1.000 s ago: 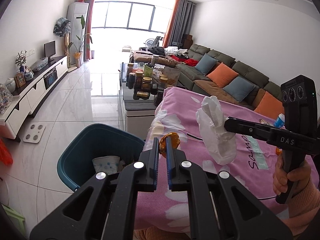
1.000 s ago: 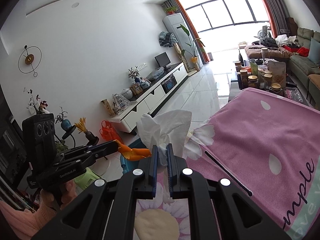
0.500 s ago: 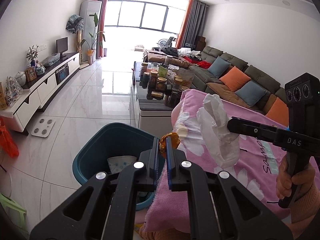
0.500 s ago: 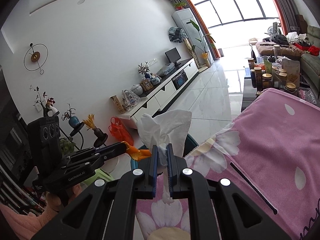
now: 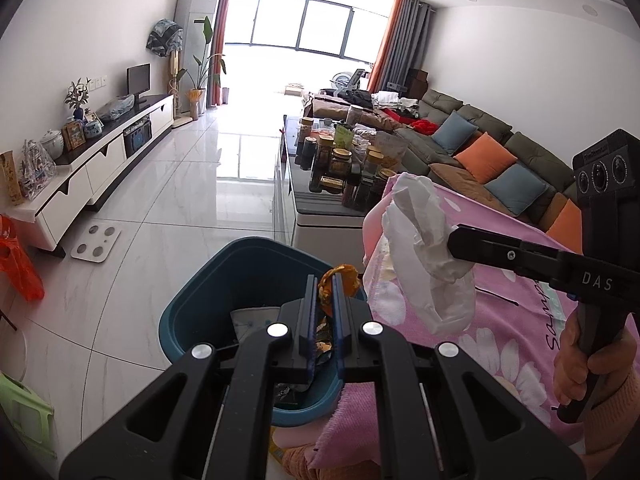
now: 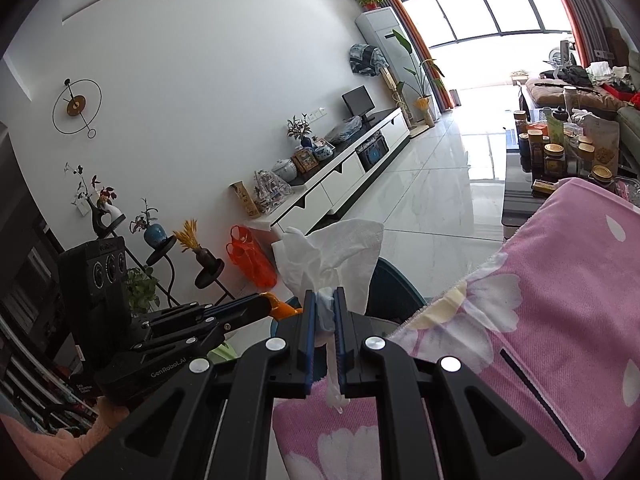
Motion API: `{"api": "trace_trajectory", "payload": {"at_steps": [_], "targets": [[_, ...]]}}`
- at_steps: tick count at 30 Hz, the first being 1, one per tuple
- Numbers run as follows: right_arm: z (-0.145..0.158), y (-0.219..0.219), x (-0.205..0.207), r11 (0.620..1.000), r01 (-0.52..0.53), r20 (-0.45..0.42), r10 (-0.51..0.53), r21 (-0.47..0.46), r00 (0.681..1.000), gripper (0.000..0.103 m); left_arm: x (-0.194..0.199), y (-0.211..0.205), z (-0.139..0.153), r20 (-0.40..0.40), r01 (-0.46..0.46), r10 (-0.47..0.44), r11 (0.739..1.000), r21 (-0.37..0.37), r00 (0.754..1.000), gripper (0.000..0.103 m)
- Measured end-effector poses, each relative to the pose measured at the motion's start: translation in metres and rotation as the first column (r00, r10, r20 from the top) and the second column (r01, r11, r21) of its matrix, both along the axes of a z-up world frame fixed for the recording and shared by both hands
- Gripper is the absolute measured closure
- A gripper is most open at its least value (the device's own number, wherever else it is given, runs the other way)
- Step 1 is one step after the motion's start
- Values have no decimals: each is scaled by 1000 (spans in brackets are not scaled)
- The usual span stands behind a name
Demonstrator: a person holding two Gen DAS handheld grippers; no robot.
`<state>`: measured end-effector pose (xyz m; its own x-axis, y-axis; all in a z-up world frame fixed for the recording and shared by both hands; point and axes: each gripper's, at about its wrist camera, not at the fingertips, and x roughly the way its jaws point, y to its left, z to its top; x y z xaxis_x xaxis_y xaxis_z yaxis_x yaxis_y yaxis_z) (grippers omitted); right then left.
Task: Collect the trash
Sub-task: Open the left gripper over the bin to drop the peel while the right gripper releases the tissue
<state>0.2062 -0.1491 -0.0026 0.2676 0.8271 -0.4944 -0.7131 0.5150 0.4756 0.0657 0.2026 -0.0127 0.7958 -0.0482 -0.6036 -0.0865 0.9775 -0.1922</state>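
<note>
You are working in bright daylight. The source is the large window [image 5: 304, 26] at the far end of the room; its panes are overexposed to plain white in both views. Below the window, the tiled floor [image 5: 224, 168] carries a strong glare patch and mirror reflections. Shadows near the window are soft. Expect heavy fisheye curvature: walls and ceiling bend, and the corners fall to black vignette. Focus is sharp; no motion blur is evident.

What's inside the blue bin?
Inside the blue bin lie a white patterned paper and dark wrappers. The left gripper covers much of the inside, so the rest stays hidden.
</note>
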Motion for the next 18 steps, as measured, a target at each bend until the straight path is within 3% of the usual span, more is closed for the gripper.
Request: {"api": "trace_trajectory", "payload": {"at_steps": [18], "targets": [[-23,50,21,999,-15,-52,12,-44,999,94,27,17,-33,-78,-80,80,997,1,994,96]]}}
